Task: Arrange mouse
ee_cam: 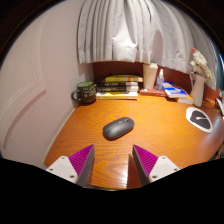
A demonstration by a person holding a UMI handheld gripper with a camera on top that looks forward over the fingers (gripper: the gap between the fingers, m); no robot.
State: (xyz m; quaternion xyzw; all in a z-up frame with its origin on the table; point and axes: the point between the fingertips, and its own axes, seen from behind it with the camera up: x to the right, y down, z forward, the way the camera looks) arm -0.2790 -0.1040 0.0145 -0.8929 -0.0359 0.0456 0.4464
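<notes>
A dark grey computer mouse [118, 127] lies on the wooden desk [90, 125], a short way beyond my fingers and about midway between their lines. My gripper [113, 162] is open and empty, its two magenta pads [82, 160] spread wide over the desk's near part. Nothing stands between the fingers.
A stack of books [120, 86] and a dark mug [86, 92] stand at the desk's far left. A tall cup [150, 76] and small items stand at the back by the curtain. A round mouse pad [200, 119] lies at the right. A wall borders the left.
</notes>
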